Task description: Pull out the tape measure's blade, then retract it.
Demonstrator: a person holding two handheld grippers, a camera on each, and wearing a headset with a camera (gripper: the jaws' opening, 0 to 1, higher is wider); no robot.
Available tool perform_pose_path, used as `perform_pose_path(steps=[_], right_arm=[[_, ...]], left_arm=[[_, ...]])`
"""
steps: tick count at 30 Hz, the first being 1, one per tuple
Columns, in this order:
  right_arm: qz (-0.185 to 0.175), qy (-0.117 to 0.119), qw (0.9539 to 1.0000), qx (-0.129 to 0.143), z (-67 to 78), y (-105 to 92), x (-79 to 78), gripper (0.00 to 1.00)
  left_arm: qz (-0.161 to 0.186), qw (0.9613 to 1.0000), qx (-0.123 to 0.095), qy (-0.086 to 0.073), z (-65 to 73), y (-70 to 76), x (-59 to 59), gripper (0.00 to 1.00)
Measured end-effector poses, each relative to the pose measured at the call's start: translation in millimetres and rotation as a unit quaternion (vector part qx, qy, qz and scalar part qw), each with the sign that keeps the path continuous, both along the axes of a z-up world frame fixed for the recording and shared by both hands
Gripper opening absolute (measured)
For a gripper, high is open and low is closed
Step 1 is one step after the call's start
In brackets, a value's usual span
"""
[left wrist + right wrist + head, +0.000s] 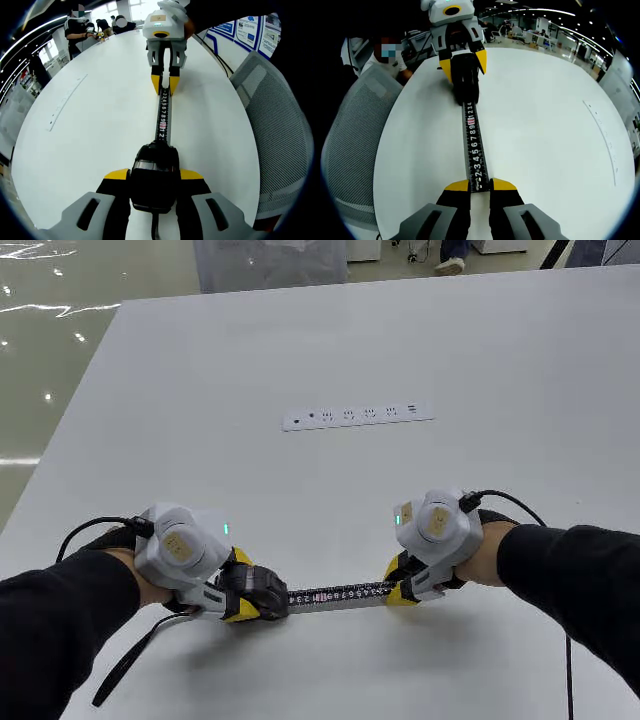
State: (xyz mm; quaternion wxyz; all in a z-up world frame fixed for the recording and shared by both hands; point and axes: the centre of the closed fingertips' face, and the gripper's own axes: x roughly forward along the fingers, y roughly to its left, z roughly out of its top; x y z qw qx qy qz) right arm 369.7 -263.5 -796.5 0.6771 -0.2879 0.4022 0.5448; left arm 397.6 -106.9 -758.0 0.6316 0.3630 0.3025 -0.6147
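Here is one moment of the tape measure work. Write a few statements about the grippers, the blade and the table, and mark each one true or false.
1. The left gripper is shut on the tape measure's case. True.
2. The blade is fully inside the case. False: it is pulled out and spans between the two grippers.
3. The right gripper holds the blade's end. True.
4. The power strip lies under the blade. False: it lies apart, farther up the table.

Digits 1–9, a red mark, then 1–4 are read along the blade (473, 150), just ahead of the right gripper (480, 186).
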Motion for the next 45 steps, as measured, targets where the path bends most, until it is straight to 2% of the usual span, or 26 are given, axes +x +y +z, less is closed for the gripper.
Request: perform_pose_path(steps=[45], right_arm=[[-0.005,0.001,1.0000,-0.002,1.2,-15.1,-3.1,0.09]], left_arm=[[-0.001,1.0000,0.000,0.001,-0.2,-1.0,0.0,0.29]])
